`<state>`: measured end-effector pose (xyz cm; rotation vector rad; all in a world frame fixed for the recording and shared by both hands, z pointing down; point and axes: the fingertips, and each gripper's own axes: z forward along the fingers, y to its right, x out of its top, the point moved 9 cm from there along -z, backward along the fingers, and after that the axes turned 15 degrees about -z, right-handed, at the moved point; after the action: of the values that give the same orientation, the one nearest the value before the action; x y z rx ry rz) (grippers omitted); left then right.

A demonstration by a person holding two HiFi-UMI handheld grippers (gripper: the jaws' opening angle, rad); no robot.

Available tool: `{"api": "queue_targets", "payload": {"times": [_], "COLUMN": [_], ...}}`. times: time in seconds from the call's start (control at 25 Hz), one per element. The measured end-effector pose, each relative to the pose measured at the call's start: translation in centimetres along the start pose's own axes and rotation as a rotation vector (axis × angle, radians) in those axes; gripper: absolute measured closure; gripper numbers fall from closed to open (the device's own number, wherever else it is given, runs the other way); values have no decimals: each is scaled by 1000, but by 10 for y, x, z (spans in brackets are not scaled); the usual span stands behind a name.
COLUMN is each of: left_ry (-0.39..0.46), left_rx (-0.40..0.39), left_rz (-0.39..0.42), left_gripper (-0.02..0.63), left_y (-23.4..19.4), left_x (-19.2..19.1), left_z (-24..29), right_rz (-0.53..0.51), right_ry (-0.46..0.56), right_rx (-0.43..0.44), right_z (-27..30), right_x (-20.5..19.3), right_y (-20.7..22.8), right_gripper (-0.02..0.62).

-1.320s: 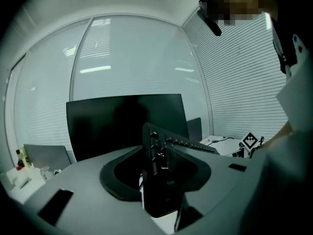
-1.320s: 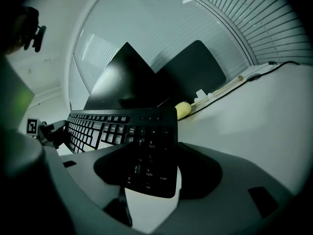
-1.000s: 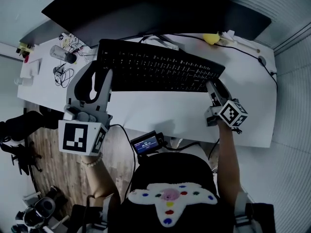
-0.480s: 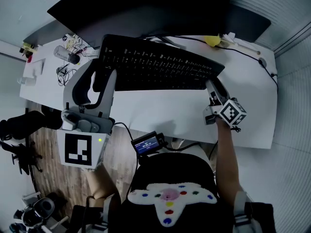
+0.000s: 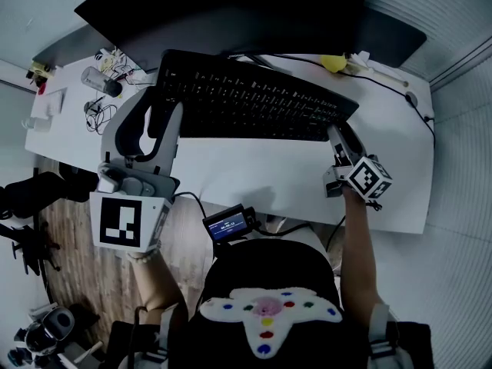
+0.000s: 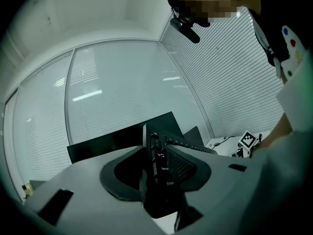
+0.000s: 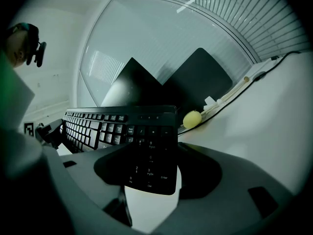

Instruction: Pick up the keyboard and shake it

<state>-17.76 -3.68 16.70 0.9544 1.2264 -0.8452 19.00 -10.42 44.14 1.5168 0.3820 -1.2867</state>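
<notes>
Over the white desk [image 5: 254, 177] the keyboard [image 5: 254, 102] runs left to right, its short ends clamped by the left gripper [image 5: 160, 120] and the right gripper [image 5: 337, 134], equally near.

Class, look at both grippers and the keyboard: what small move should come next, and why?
Probably a short, gentle up-and-down shake. The left gripper and the right gripper each clamp one end of the keyboard, and it appears lifted off the desk.
</notes>
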Motion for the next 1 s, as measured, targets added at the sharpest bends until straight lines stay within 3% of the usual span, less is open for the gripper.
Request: {"api": "queue_targets", "payload": {"times": [0.4,1.0], "left_ry": [-39,-214], "left_rx": [10,-26], "left_rz": [-144,-379], "left_gripper": [446,446], "left_y": [-23,-56], "left_x": [-44,-149], "left_z": [12,27], "right_rz": [-103,-221], "right_ry": [-102,-325], "right_rx": [-118,-313], "right_z": [-21,-40], "right_x": [17,-4], "right_y": [-3,-14], "right_gripper": [318,318]}}
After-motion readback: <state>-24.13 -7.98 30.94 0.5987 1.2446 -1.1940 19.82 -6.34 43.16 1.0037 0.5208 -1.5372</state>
